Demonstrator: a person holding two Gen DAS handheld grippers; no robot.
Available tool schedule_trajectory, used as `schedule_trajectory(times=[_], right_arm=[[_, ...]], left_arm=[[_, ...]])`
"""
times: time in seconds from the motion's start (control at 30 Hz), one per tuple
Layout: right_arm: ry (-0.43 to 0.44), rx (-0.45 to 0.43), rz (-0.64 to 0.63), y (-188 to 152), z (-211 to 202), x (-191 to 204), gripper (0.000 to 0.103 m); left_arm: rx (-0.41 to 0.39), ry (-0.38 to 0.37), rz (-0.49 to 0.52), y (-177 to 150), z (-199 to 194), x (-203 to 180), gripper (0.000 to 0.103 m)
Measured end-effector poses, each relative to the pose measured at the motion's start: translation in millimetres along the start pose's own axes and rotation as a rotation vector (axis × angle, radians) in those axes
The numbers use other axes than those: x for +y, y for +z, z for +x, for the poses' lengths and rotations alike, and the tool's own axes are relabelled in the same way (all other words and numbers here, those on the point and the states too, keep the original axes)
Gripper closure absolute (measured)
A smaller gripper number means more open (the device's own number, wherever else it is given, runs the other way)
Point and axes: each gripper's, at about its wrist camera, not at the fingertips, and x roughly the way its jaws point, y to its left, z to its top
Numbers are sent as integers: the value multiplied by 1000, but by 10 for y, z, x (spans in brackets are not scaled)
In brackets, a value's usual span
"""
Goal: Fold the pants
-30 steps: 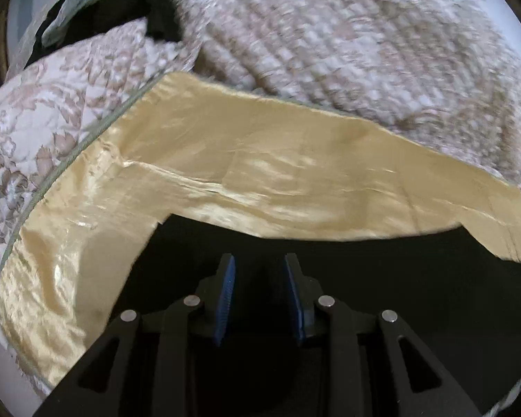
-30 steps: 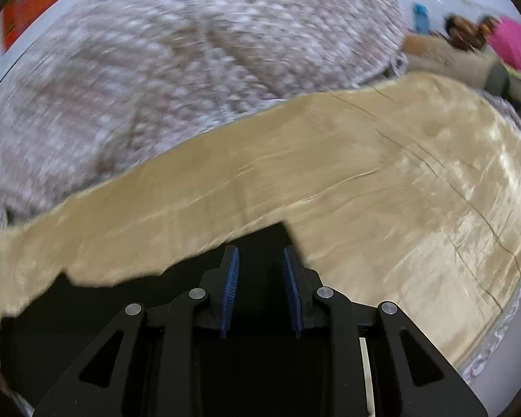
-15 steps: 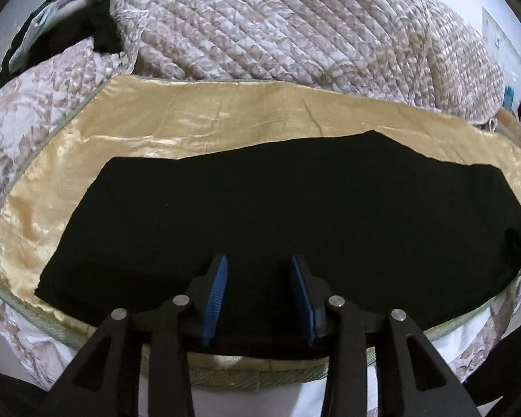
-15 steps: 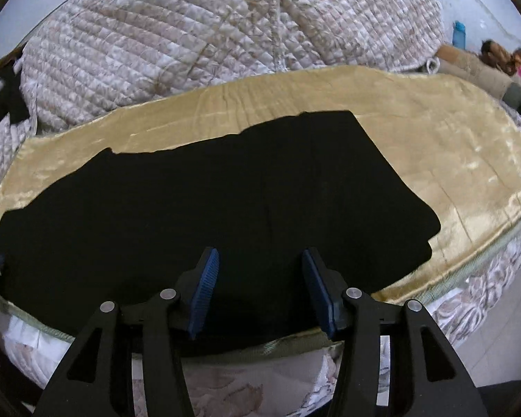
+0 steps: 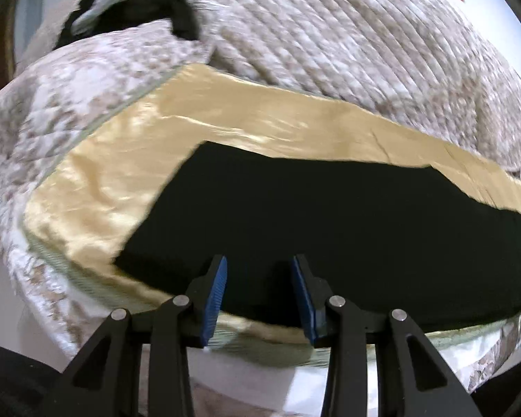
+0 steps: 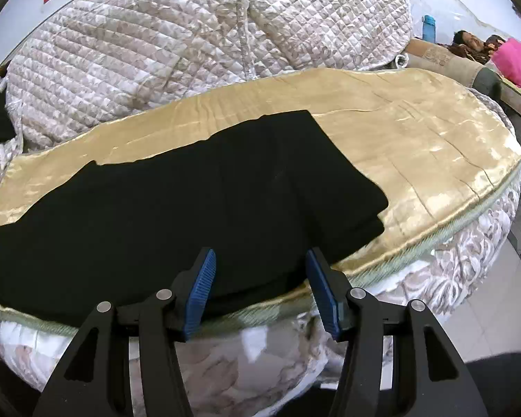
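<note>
1. My left gripper (image 5: 259,264), black arms with ribbed blue pads, hangs released over the near edge of the bed; nothing sits between its pads.
2. My right gripper (image 6: 260,257) is likewise released, its jaws having just been opening, with only air between them above the near hem of the cloth.
3. The black fabric pants (image 6: 177,208) lie flat and long across the shiny gold satin bedspread (image 6: 416,146), close to its near edge, their right end doubled into a blunt folded corner.
4. In the left view the pants (image 5: 330,215) show a slanted left edge, with gold satin (image 5: 97,205) bare to their left.
5. Beyond, a heaped beige quilted blanket (image 6: 191,52) fills the far side.
6. Far left, a dark bundle of clothes (image 5: 139,7) rests on that quilt.
7. Far right stands a blue bottle (image 6: 428,27) beside a pink cushion (image 6: 517,59).
</note>
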Motion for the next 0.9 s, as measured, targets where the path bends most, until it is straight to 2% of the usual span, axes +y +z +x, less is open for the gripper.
schedule_trajectory(times=[0.13, 0.27, 0.5, 0.9], right_arm=[[71, -47, -49, 14, -106, 205, 49], [132, -34, -120, 2, -45, 452, 49], [168, -14, -185, -59, -2, 658, 49], [216, 9, -211, -105, 46, 828, 49]], left_arm=[[-9, 48, -70, 6, -29, 232, 61], [-1, 87, -94, 8, -17, 324, 60], [-23, 62, -31, 43, -32, 119, 60], [3, 49, -14, 70, 32, 26, 59]])
